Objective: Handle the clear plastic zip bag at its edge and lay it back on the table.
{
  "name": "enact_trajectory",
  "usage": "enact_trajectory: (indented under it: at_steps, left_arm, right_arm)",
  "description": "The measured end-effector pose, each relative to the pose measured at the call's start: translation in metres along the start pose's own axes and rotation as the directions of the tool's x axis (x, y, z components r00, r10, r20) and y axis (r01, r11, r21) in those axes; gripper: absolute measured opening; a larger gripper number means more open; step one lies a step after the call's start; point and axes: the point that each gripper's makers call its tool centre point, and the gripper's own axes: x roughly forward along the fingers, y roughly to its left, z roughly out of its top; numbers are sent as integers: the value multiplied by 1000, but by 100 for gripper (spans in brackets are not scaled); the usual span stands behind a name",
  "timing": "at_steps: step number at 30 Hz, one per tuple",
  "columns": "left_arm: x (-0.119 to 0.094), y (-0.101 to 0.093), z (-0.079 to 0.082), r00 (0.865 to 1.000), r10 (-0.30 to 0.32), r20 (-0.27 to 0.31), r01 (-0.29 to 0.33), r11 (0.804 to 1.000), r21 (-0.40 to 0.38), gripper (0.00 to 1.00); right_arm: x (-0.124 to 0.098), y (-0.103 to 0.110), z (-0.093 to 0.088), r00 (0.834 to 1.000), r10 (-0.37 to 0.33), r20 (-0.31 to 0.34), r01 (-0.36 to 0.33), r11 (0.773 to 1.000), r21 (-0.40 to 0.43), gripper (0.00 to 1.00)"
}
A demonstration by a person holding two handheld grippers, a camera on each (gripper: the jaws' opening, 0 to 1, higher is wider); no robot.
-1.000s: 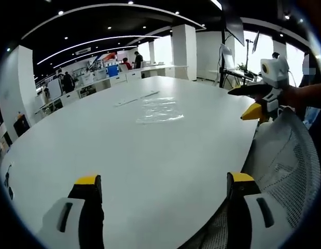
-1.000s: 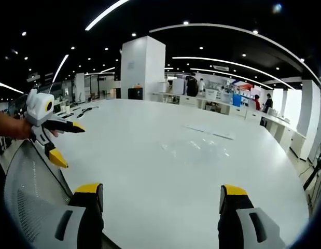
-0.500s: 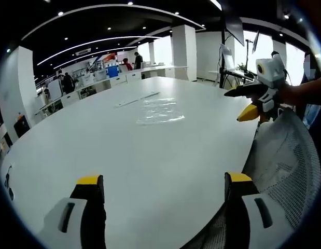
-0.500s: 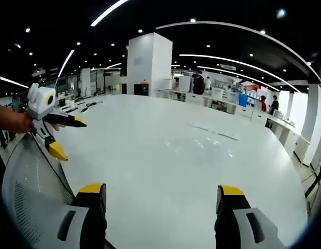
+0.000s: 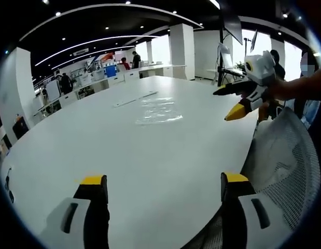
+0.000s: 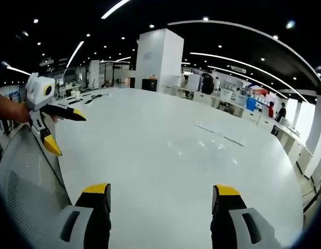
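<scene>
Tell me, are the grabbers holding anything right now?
No, nothing is held. The left gripper and right gripper are both open and empty. The clear zip bag lies flat on the white table, away from both.

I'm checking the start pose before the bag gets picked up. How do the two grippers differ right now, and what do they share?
In the left gripper view, the right gripper hovers over the table's edge, ahead of the mesh chair back; the left gripper sits nearer, low over the table. The clear zip bag lies flat, far from both. Shared: both are open, empty and yellow-tipped.
</scene>
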Motion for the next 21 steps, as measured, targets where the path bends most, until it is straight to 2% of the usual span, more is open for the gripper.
enact_trajectory:
  at_steps: [14,21]
  left_arm:
    - [2,-6,-3,999,-27,-26,27,999,19,84]
    - [2,-7,-2,999,-34,-28,34,999,18,81]
  right_arm:
    - [18,1,13,998,44,-38,-46,997,-56,68]
    - [28,-4,17,998,54,-45,-56,997,-52,65]
